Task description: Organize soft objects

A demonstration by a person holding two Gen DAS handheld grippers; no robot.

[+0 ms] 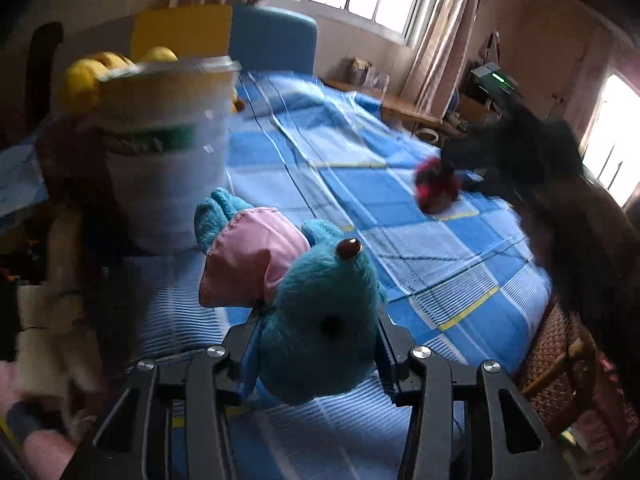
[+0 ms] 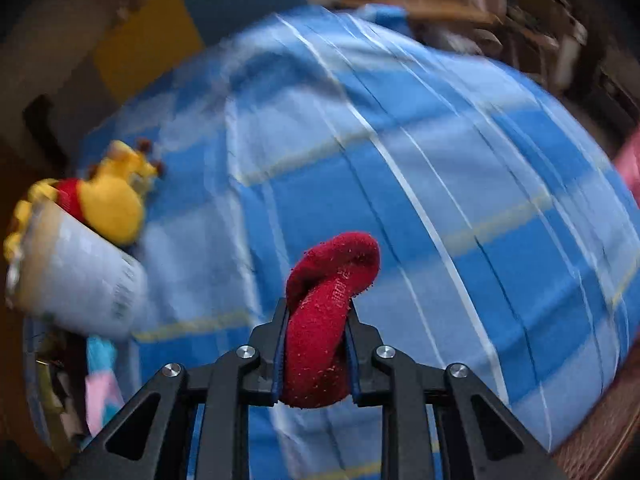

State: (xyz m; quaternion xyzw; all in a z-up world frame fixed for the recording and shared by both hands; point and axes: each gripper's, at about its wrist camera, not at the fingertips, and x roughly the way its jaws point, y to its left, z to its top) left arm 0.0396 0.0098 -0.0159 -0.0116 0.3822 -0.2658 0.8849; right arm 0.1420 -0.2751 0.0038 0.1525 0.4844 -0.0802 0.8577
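My left gripper (image 1: pixel 318 328) is shut on a teal plush toy (image 1: pixel 320 320) with a pink cloth piece (image 1: pixel 252 260), held just above the blue checked bed cover (image 1: pixel 420 248). My right gripper (image 2: pixel 316 316) is shut on a red soft object (image 2: pixel 324 320); it also shows in the left wrist view (image 1: pixel 436 188), under the dark right gripper (image 1: pixel 512 152). A white tub (image 1: pixel 168 152) stands on the bed at left with yellow plush toys (image 1: pixel 92 72) in it. In the right wrist view the tub (image 2: pixel 80 276) and a yellow plush with red top (image 2: pixel 112 200) sit at the left.
A blue headboard (image 1: pixel 272 40) and a yellow board (image 1: pixel 180 28) stand at the bed's far end. A wooden side table (image 1: pixel 408 108) with clutter stands by the curtains. A wicker chair (image 1: pixel 560 368) is at the bed's right edge. Brown and cream soft things (image 1: pixel 60 280) lie at left.
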